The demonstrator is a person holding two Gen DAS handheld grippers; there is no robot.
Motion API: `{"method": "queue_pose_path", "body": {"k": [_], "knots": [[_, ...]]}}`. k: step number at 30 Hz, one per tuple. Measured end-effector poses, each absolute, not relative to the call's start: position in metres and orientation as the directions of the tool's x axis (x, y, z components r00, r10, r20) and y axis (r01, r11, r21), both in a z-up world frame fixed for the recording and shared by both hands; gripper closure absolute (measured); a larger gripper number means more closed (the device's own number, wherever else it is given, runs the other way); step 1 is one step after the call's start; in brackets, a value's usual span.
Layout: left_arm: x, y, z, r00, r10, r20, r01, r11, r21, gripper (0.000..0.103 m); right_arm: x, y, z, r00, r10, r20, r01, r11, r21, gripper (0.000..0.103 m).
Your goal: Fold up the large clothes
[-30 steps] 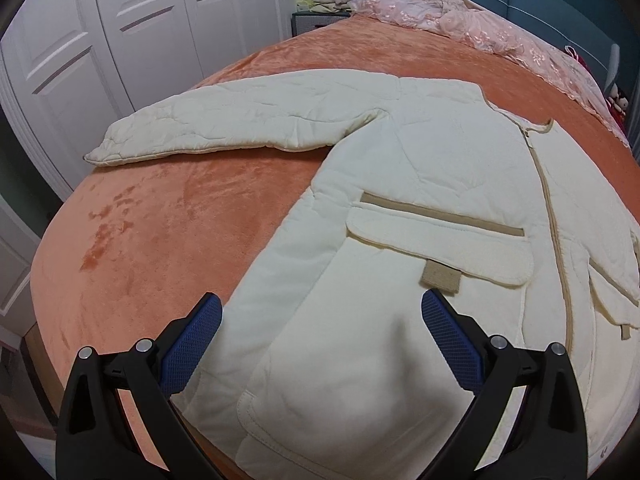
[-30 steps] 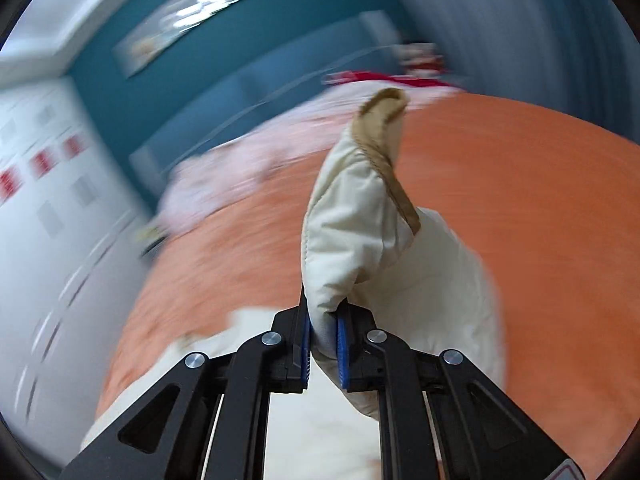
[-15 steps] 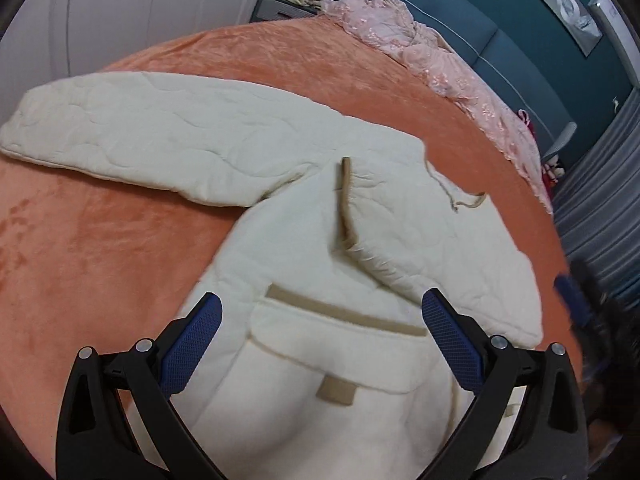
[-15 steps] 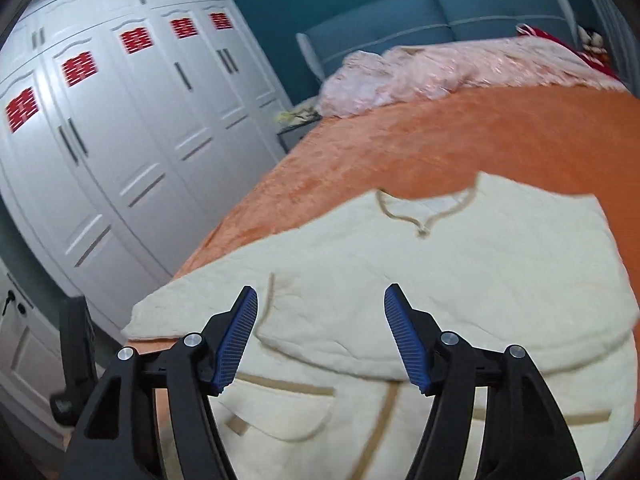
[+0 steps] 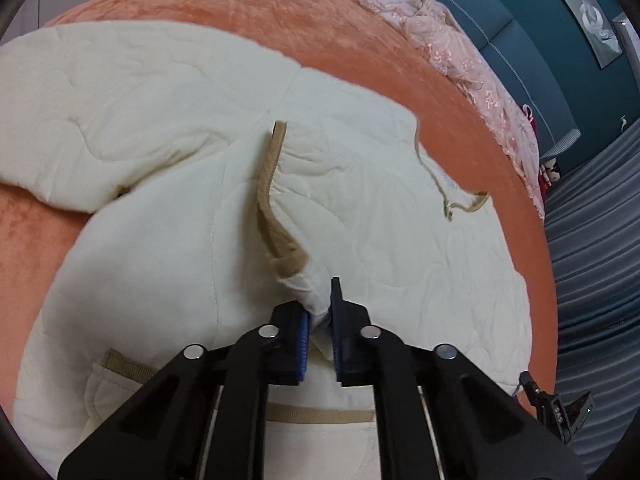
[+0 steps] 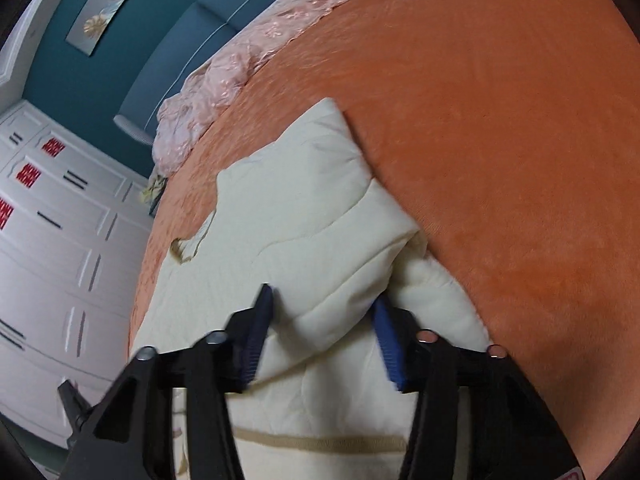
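Note:
A cream quilted jacket (image 5: 160,160) lies spread on the orange bed cover (image 5: 320,24), one sleeve folded across its chest. My left gripper (image 5: 320,308) is shut on that sleeve's end, just below the tan cuff trim (image 5: 276,200). In the right wrist view the jacket (image 6: 300,220) shows its folded shoulder edge. My right gripper (image 6: 322,312) straddles a raised fold of that edge, its jaws closing with the fabric bunched between the blue pads (image 6: 386,344). The other sleeve stretches out to the left in the left wrist view.
A pink lace cloth (image 5: 460,48) lies along the teal headboard (image 5: 540,40) at the far side of the bed. White wardrobe doors (image 6: 60,240) stand beyond the bed's left side. Grey curtains (image 5: 592,280) hang at the right. Bare orange cover (image 6: 500,140) spreads right of the jacket.
The right gripper let go of the sleeve, laid it across the jacket, then dropped to the shoulder fold with narrower jaws. The left gripper moved forward and shut on the sleeve's end.

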State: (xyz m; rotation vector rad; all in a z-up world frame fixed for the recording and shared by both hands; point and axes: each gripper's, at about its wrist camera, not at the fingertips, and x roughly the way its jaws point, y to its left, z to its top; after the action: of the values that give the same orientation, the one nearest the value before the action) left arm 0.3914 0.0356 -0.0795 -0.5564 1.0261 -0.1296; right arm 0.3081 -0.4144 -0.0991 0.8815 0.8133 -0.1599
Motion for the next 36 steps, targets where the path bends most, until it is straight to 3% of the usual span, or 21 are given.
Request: {"method": "queue_pose_path", "body": {"k": [1,3,6,12,18,20,21,22,25,27,31,36], "knots": [[0.39,0.036,-0.066,0.558,-0.348,-0.753,-0.125,0.862,-0.491,0.097,0.315,-0.418,-0.097,0.702,0.202,-0.683,0.434,0.639,0.635,0.093],[0.384,0.038,-0.035,0.623,-0.343,-0.703,-0.068,0.872,-0.485,0.097,0.317,-0.415,-0.07,0.759,0.198,-0.62,0.367,0.656,0.66,0.095],[0.369,0.038,-0.005,0.702,-0.282,-0.653,-0.023,0.908,-0.418,0.098,0.307,-0.391,-0.018,0.836,0.142,-0.53,0.231,0.785,0.575,0.095],[0.377,0.03,-0.088,0.556,-0.197,-0.808,-0.075,0.956,-0.285,0.097,0.314,-0.38,-0.087,0.671,0.087,-0.736,0.336,0.849,0.408,0.095],[0.365,0.022,-0.111,0.592,-0.147,-0.792,-0.057,0.973,-0.222,0.095,0.308,-0.38,-0.112,0.644,0.058,-0.763,0.354,0.861,0.364,0.094],[0.363,0.022,-0.111,0.605,-0.141,-0.784,-0.05,0.976,-0.214,0.094,0.306,-0.378,-0.109,0.644,0.041,-0.764,0.358,0.866,0.349,0.089],[0.362,0.023,-0.11,0.607,-0.147,-0.781,-0.049,0.974,-0.221,0.094,0.303,-0.376,-0.104,0.639,0.016,-0.769,0.372,0.869,0.327,0.081],[0.362,0.026,-0.107,0.604,-0.15,-0.783,-0.05,0.973,-0.226,0.089,0.298,-0.373,-0.098,0.632,-0.016,-0.775,0.391,0.87,0.301,0.073],[0.346,0.034,-0.081,0.628,-0.097,-0.772,-0.066,0.982,-0.177,0.063,0.271,-0.362,-0.067,0.661,-0.126,-0.74,0.426,0.875,0.231,0.07],[0.333,0.036,-0.054,0.688,-0.072,-0.722,-0.046,0.989,-0.142,0.062,0.263,-0.346,-0.045,0.7,-0.171,-0.693,0.401,0.898,0.183,0.069],[0.346,0.011,-0.028,0.693,-0.134,-0.708,0.019,0.985,-0.169,0.062,0.302,-0.286,-0.035,0.716,-0.041,-0.697,0.197,0.969,0.145,0.074],[0.373,-0.033,-0.07,0.615,-0.145,-0.775,0.062,0.989,-0.135,0.062,0.343,-0.232,-0.079,0.636,0.026,-0.771,0.102,0.988,0.118,0.075]]}}
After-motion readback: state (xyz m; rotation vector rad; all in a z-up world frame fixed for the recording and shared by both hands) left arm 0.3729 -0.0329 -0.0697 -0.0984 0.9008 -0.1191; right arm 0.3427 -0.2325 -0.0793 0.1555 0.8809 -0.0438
